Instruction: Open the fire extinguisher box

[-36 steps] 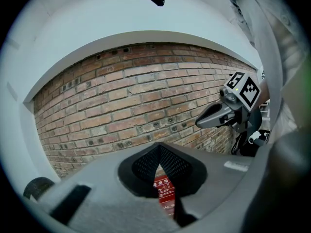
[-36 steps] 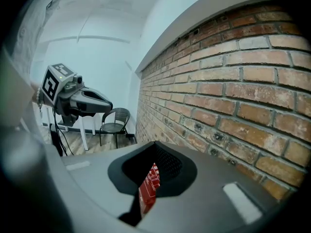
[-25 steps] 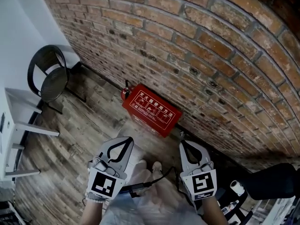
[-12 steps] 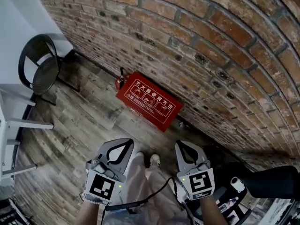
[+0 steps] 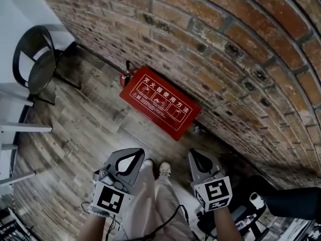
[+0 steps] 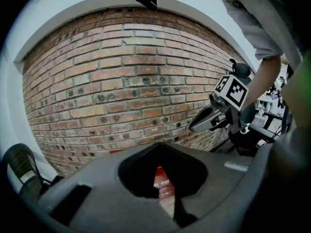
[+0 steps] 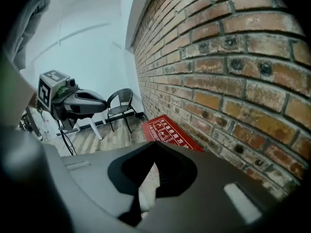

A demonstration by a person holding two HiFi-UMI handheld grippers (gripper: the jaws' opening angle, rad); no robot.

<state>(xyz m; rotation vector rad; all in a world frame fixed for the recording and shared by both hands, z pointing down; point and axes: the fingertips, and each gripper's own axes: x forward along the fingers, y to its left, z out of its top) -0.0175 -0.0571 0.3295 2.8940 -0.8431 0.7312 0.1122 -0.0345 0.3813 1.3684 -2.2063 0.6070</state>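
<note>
The red box (image 5: 159, 102) lies unopened against the wall (image 5: 225, 29). Left gripper (image 5: 136, 153) and right gripper (image 5: 193, 155) hang closed, empty; reaching down to its lid looks next.

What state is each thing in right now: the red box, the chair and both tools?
Red metal fire extinguisher box: lid closed, set against the brick wall.
Left tool: jaws shut, nothing between them.
Right tool: jaws shut, nothing between them.
Black round-backed chair: upright, nobody on it.
</note>
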